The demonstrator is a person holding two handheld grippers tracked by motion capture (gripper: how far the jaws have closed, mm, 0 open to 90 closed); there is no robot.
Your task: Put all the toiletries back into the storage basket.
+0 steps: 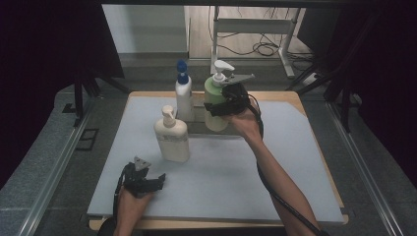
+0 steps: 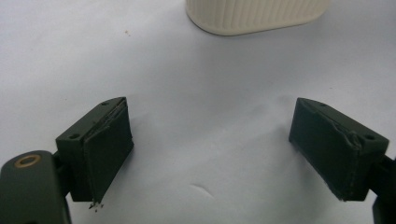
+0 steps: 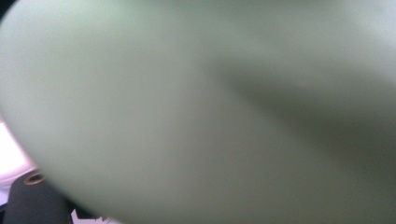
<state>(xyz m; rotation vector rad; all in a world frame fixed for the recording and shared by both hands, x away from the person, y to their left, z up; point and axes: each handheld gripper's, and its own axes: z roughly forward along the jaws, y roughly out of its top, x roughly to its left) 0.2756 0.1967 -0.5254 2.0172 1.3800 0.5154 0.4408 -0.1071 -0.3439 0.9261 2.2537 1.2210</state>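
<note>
The right gripper (image 1: 216, 109) is clamped on the green pump bottle (image 1: 215, 105) at the far middle of the tabletop (image 1: 295, 162) — its jaws stand wide, one on each side of the bottle's body, and the person's right hand (image 1: 244, 120) holds it from the right. In the right gripper view the green bottle (image 3: 196, 112) sits so close to the camera that it is a pale green blur. Whether its base touches the tabletop or hangs just above it I cannot tell.

Just left of the green bottle stands a white bottle with a blue cap (image 1: 184, 93), upright at the far edge. Nearer and a little further left is a cream pump bottle (image 1: 172, 135), also upright, apart from the other two.

The left gripper (image 1: 147, 181) rests at the near left of the tabletop in the person's left hand (image 1: 130, 204), well apart from the bottles. The left gripper view shows its jaws spread wide with nothing between them — only the bare grey surface, and the ribbed base of the cream bottle (image 2: 254, 16) farther off.
</note>
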